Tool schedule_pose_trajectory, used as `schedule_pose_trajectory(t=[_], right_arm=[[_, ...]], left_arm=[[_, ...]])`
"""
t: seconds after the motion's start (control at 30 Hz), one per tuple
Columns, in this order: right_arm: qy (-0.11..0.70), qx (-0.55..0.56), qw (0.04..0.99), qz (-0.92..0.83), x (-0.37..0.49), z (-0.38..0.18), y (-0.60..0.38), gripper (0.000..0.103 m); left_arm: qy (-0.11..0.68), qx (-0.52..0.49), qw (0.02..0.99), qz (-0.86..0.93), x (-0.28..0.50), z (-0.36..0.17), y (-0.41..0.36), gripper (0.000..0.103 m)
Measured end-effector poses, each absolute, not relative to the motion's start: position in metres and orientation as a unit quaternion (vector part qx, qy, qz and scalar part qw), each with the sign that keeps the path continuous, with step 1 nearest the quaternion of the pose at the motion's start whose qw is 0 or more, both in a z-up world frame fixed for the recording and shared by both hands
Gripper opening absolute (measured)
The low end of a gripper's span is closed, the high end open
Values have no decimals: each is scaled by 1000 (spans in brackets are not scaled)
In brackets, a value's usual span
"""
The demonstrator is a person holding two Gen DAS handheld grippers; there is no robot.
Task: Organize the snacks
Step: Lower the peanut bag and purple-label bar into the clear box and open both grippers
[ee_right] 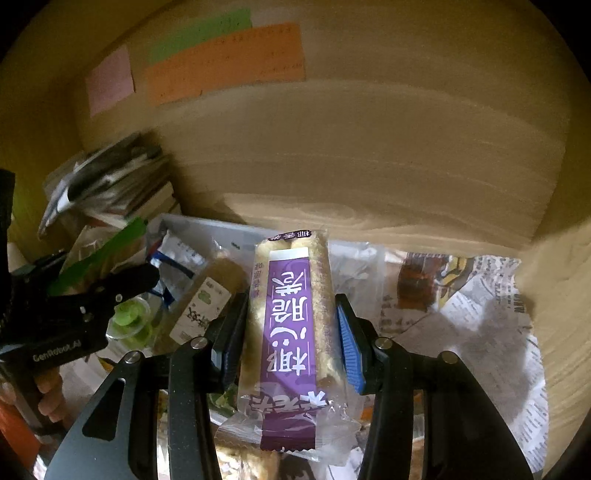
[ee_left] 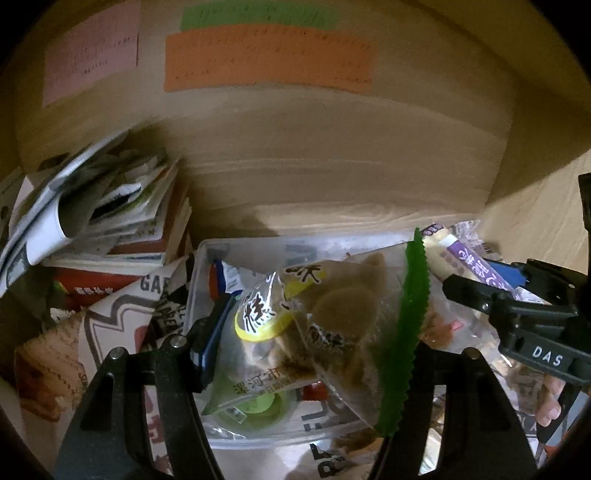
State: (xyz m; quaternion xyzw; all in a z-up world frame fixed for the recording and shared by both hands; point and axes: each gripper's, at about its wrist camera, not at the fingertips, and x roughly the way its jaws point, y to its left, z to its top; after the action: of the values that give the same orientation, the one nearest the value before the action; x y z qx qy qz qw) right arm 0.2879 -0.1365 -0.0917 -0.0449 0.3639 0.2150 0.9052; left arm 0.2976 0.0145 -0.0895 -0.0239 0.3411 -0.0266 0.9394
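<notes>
My left gripper [ee_left: 310,354] is shut on a clear snack packet with a green serrated edge [ee_left: 343,314], held over a clear plastic bin [ee_left: 195,273] that holds other packets. My right gripper [ee_right: 291,332] is shut on a purple-labelled roll snack packet [ee_right: 291,321], held upright above the bin's near right side [ee_right: 351,251]. The right gripper [ee_left: 517,314] shows at the right of the left wrist view with the purple packet [ee_left: 469,258]. The left gripper [ee_right: 92,295] shows at the left of the right wrist view with the green-edged packet [ee_right: 103,254].
The bin sits on newspaper [ee_right: 480,314] in a wooden cubby. A stack of books and papers [ee_left: 110,221] stands at the left. Pink [ee_left: 92,62], green [ee_left: 258,16] and orange [ee_left: 266,59] paper notes are on the back wall. Wooden side wall [ee_right: 561,314] at right.
</notes>
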Motion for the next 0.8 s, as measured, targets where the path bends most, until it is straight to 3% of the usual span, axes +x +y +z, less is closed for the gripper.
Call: schedule_pose_trajectory(t=[0.3, 0.47, 0.6, 0.8], right_arm=[[387, -60, 892, 225, 293, -105, -129, 43], [381, -63, 895, 223, 290, -100, -128, 43], [367, -59, 901, 222, 283, -88, -133, 54], [343, -54, 911, 224, 265, -69, -141, 61]], left_arm=[[359, -26, 932, -39, 306, -100, 13, 68], [351, -16, 935, -42, 301, -94, 4, 81], [341, -20, 939, -46, 294, -85, 3, 84], [317, -30, 947, -49, 271, -63, 7, 89]])
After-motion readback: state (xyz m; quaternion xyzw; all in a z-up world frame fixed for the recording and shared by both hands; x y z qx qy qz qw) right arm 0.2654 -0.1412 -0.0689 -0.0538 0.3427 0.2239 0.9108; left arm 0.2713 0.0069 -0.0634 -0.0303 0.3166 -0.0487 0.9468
